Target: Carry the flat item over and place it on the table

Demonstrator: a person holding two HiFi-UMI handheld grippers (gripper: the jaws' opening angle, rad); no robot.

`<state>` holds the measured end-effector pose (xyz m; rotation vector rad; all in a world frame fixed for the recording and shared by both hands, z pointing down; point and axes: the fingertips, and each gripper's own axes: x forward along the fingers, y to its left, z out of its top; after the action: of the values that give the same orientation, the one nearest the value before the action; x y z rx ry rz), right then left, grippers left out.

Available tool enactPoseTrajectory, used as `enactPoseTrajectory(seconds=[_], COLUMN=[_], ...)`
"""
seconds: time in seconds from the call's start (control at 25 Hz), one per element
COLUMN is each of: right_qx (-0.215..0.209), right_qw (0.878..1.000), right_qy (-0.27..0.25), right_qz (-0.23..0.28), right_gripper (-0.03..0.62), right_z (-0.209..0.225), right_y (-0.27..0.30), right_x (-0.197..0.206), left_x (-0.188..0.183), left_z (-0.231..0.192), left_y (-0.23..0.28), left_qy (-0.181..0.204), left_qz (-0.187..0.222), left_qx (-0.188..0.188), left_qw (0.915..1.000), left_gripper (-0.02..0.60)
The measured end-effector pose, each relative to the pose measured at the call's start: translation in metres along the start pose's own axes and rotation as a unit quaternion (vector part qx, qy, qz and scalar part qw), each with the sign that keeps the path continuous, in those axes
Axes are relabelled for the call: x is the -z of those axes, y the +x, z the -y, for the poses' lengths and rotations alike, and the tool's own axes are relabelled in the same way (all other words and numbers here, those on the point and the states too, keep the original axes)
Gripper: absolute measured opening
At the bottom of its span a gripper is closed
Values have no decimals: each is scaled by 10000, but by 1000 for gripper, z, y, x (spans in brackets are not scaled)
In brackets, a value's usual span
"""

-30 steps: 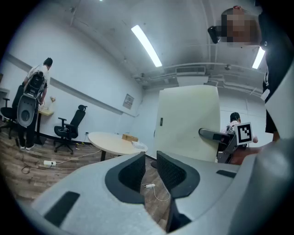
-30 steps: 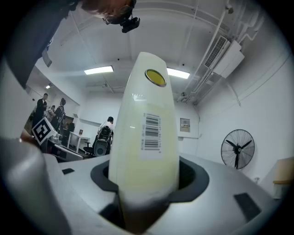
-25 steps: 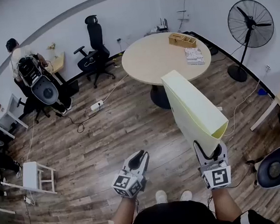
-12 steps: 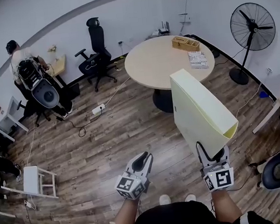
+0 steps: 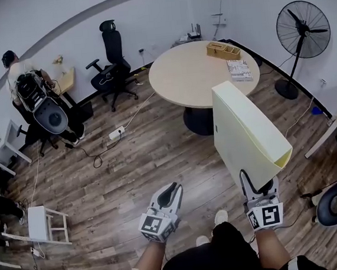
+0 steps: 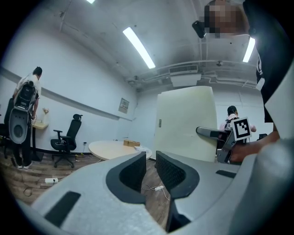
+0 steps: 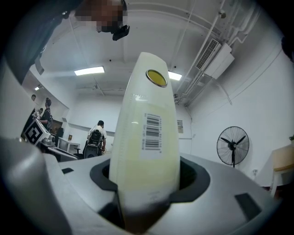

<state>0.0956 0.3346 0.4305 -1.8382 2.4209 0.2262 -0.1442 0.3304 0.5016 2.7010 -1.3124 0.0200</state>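
A large pale yellow flat folder (image 5: 248,132) stands tilted in front of me, its lower corner clamped in my right gripper (image 5: 259,179). In the right gripper view the folder's spine (image 7: 146,151) with a barcode label fills the space between the jaws, and both pads press on it. The left gripper (image 5: 172,190) hangs beside it over the wooden floor, its jaws almost together with nothing between them (image 6: 150,160). The folder (image 6: 186,124) also shows in the left gripper view. The round beige table (image 5: 192,75) lies ahead, beyond the folder.
On the table sit a wooden tray (image 5: 222,49) and a booklet (image 5: 239,69). A black office chair (image 5: 110,72), a standing fan (image 5: 302,26), a person at a desk (image 5: 17,69), a white stool (image 5: 40,224) and a power strip with cables (image 5: 116,132) surround the floor.
The folder has swung to the right and stands more upright in the right gripper. One foot has stepped forward; both grippers have shifted slightly right.
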Motion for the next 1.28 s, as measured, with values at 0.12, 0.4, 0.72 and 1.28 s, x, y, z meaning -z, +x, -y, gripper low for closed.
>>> enactPoseTrajectory(seconds=[0.12, 0.4, 0.72, 1.28], right_qx=[21, -44, -178, -343], right_qw=[10000, 9999, 9998, 9991], right_qy=[7, -4, 52, 191], right_qz=[42, 118, 120, 171], right_gripper=[268, 270, 270, 270], right_z=[6, 24, 64, 144], right_y=[20, 75, 153, 266], right_x=[3, 9, 21, 46], left_x=[-4, -18, -32, -43], left_z=[-13, -43, -75, -128], left_y=[14, 60, 136, 255], left_qy=[105, 378, 479, 430], left_qz=[21, 1, -79, -145], left_qx=[-21, -122, -156, -501], left_qw=[9999, 9992, 9987, 9977], left_gripper=[51, 6, 5, 6])
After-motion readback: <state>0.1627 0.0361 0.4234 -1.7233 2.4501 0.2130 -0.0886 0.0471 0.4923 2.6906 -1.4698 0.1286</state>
